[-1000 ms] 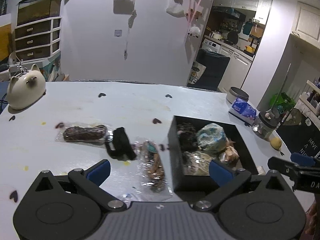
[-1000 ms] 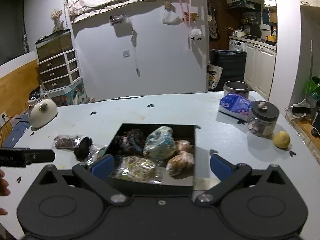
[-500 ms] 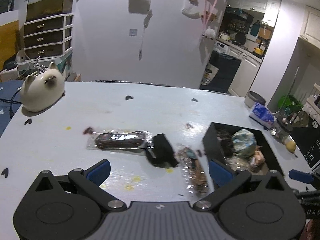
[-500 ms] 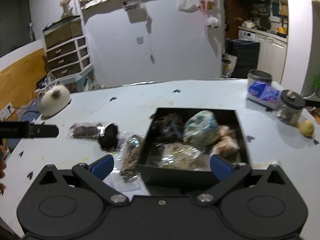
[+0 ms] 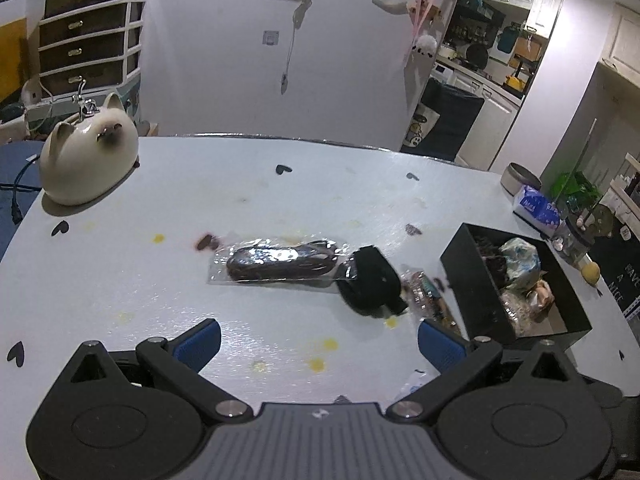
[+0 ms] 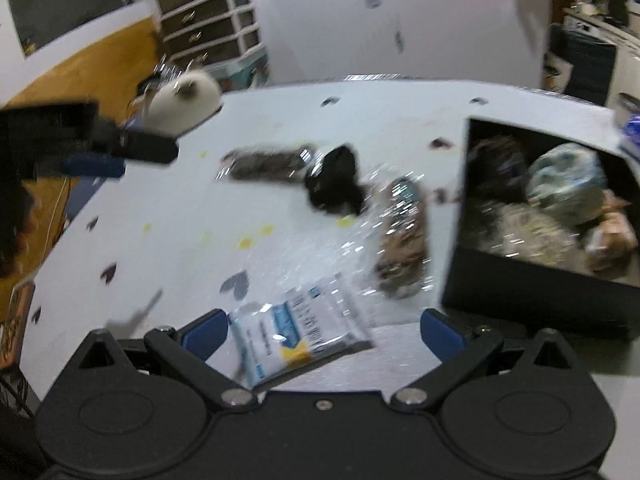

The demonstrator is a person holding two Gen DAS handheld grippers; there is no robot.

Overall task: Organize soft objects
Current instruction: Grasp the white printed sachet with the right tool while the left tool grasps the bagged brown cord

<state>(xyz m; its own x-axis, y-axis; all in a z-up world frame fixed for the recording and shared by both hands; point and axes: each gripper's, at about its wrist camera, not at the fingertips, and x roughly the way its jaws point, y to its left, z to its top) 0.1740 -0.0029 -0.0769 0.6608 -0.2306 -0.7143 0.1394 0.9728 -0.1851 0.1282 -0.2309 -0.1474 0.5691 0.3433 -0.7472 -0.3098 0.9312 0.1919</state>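
A black box (image 5: pixel 476 280) (image 6: pixel 532 292) on the white table holds several bagged soft items. Left of it lie a clear bag with brown contents (image 5: pixel 428 298) (image 6: pixel 402 240), a black soft item (image 5: pixel 370 286) (image 6: pixel 334 186) and a long clear bag with a dark item (image 5: pixel 280 262) (image 6: pixel 268 164). A white and blue packet (image 6: pixel 300 334) lies between my right gripper's open fingers. My left gripper (image 5: pixel 318 342) is open and empty, hovering in front of the long bag. My right gripper (image 6: pixel 324 330) is open above the table. The left gripper also shows at far left in the right wrist view (image 6: pixel 120 156).
A white cat-shaped ceramic pot (image 5: pixel 86 162) stands at the table's far left. A blue-white tissue pack (image 5: pixel 536 206), a glass jar (image 5: pixel 576 240), a metal tin (image 5: pixel 524 178) and a lemon (image 5: pixel 591 271) sit at the right edge. Drawers (image 5: pixel 88 52) stand behind.
Both grippers have swung left, so the box has shifted right in both views. The right wrist view is now blurred and tilted, with the packet newly between its fingers.
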